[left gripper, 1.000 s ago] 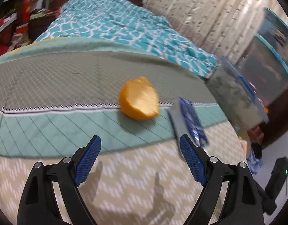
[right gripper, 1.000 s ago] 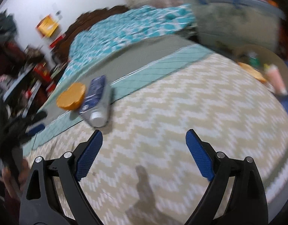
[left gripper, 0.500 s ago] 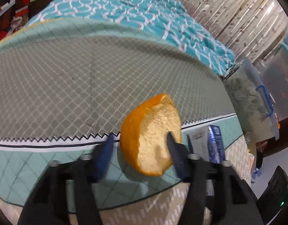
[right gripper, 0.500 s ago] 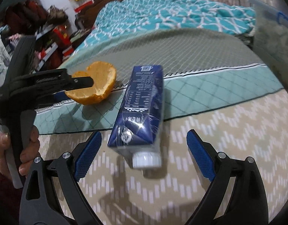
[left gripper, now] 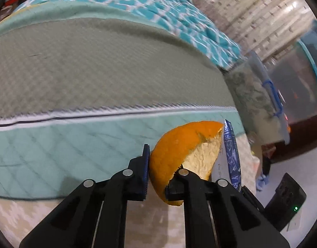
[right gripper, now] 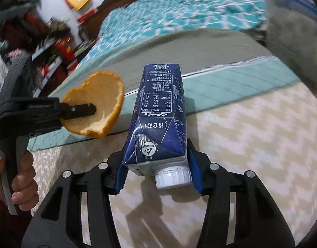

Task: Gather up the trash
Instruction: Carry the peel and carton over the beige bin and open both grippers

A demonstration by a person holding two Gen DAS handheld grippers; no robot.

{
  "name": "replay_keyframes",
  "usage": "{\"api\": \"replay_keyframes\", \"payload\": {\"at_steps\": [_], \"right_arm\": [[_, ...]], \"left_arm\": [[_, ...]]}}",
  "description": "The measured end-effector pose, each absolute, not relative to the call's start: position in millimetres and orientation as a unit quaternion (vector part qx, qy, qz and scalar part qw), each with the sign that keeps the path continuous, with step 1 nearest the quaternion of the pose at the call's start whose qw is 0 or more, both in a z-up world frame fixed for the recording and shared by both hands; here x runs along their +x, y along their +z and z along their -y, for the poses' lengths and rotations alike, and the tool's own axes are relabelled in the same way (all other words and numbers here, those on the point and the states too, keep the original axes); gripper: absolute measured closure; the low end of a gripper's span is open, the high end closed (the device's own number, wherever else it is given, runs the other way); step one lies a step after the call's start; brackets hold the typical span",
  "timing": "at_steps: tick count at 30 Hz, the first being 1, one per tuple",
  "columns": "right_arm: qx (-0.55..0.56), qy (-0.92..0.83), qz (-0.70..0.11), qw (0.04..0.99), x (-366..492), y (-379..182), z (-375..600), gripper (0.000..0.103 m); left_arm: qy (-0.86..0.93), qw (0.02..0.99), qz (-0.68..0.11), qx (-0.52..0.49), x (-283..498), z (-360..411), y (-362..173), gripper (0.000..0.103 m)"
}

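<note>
— Where my right tongs (right gripper: 158, 177) reached out in front of me, what did they have?

— They had just been closing, and their blue pads (right gripper: 194, 175) pressed on both sides of the dark blue carton (right gripper: 158, 111) near its white screw cap (right gripper: 172, 178). The cap end pointed back at me and the carton's far end lay toward the teal band of the bedspread (right gripper: 230, 80). Whether its bottom touched the zigzag part of the spread, I could not tell.

— And your left tongs?

— While they were clenched, my left tongs (left gripper: 156, 177) gripped the orange peel (left gripper: 179, 150), one finger on the orange outer skin and the other inside the pale cup. In the right wrist view the peel (right gripper: 96, 103) hung clear above the spread, just left of the carton, with my hand (right gripper: 20, 177) on the handle at the frame's left edge.

— How close were the two pieces of trash?

— In the left wrist view the carton (left gripper: 230, 155) stood just beside the peel's right edge; I could not tell if they touched.

— What lay farther off?

— Past the teal band came a grey quilted stretch (left gripper: 96, 68), then a turquoise patterned blanket (left gripper: 158, 10). To the right stood a clear storage box with a blue latch (left gripper: 270, 95), and curtains (left gripper: 251, 10) behind it.
</note>
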State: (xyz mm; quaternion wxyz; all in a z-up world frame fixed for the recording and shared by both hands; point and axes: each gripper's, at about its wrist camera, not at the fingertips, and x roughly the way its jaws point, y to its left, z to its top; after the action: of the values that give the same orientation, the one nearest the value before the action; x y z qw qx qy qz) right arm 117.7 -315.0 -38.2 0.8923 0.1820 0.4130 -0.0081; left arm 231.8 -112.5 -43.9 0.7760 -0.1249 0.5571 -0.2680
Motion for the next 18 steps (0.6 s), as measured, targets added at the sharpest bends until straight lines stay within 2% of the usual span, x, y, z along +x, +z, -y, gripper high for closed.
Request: {"api": "replay_keyframes", "payload": {"at_steps": [5, 12, 18], "right_arm": [[0.206, -0.078, -0.379, 0.899, 70.9, -31.3, 381.1, 0.051], [0.247, -0.181, -0.341, 0.889, 11.7, -28.8, 497.7, 0.051], [0.259, -0.24, -0.322, 0.878, -6.3, -26.5, 577.3, 0.05]], "left_arm": [[-0.318, 0.757, -0.564, -0.086, 217.4, 191.1, -37.0, 0.093], [-0.398, 0.717, -0.572, -0.022, 197.6, 356.5, -30.2, 0.093], [-0.443, 0.693, -0.569, 0.015, 178.2, 478.0, -31.2, 0.092]]}}
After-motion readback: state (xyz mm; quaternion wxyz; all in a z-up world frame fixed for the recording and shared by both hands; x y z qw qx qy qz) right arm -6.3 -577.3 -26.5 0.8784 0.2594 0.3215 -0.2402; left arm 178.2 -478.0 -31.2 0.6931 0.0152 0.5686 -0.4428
